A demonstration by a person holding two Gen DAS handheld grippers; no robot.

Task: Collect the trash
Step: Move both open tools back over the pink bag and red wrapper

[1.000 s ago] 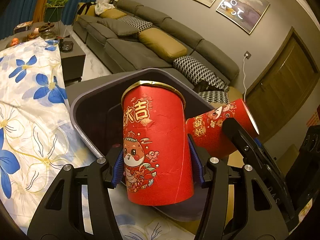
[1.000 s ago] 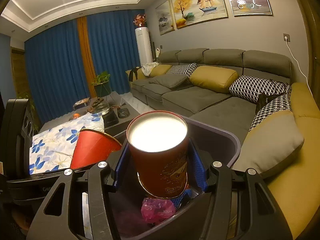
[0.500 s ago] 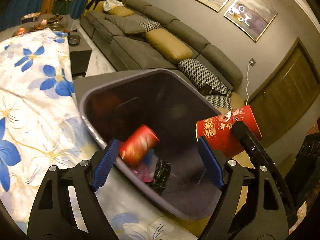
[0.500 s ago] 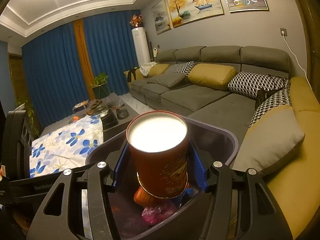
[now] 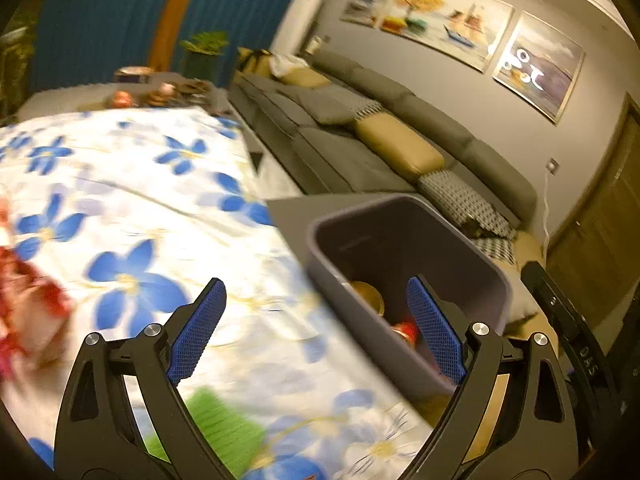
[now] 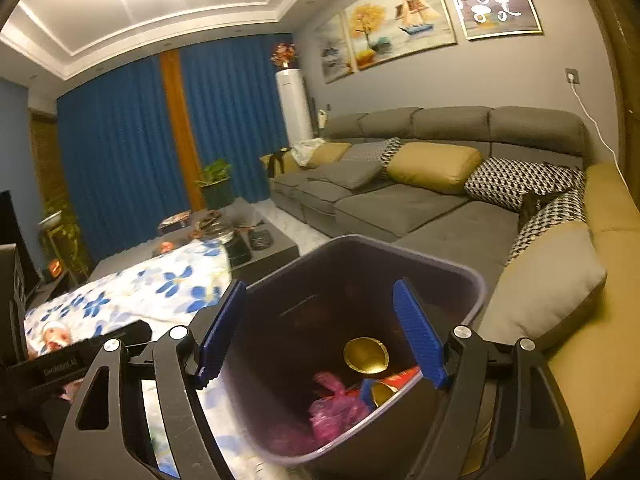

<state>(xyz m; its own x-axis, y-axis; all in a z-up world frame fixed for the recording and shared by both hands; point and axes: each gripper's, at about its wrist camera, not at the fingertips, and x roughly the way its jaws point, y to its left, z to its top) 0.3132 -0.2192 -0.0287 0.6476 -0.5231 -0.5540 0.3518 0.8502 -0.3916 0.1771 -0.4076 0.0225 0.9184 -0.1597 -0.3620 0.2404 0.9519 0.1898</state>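
Right wrist view: the right hand-held gripper (image 6: 318, 330) hangs over the grey plastic bin (image 6: 476, 284), jaws opening and empty — gold-rimmed red paper cups (image 6: 366, 354) and a pink plastic bag (image 6: 336, 404) lie inside. The left hand-held gripper (image 5: 316, 328) opens empty above the blue-flowered white cloth (image 5: 132, 200) on the tabletop; a grey sofa (image 6: 400, 200) fills the right of the frame.

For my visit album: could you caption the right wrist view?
Right gripper, its jaws opening and empty, above a grey bin holding a gold-rimmed cup and pink bag.

Two close wrist views, angled downward, sharing bin (image 5: 404, 236) (image 6: 476, 292) and sofa (image 5: 360, 152) (image 6: 400, 204).
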